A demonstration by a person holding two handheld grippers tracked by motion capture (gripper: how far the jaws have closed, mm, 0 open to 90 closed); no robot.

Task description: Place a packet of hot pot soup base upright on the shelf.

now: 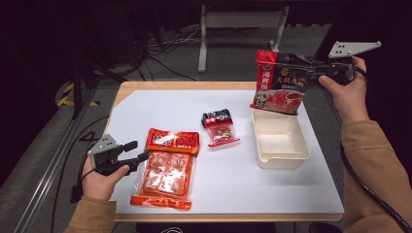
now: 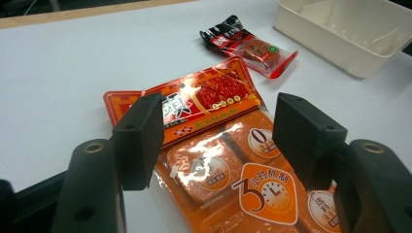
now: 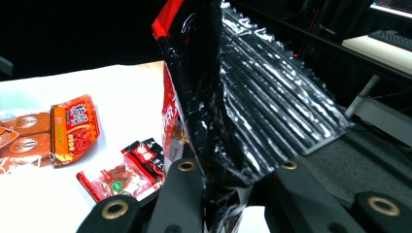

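A black and red snack bag (image 1: 281, 82) hangs in the air over the far end of the cream tub (image 1: 279, 137), with my right gripper (image 1: 311, 68) shut on its right edge. In the right gripper view the jaws pinch the crumpled black bag (image 3: 228, 111). My left gripper (image 1: 138, 151) stands open at the front left, its jaws against the left edge of the flat orange packet (image 1: 167, 167). In the left gripper view the orange packet (image 2: 218, 145) lies under and beyond the open jaws (image 2: 214, 141). A small red and black packet (image 1: 220, 127) lies in the middle of the white mat.
The white mat (image 1: 145, 107) covers a wooden table (image 1: 127, 88). The cream tub is empty and sits right of centre. Dark floor with cables and a metal stand leg (image 1: 204, 43) lies beyond the far edge.
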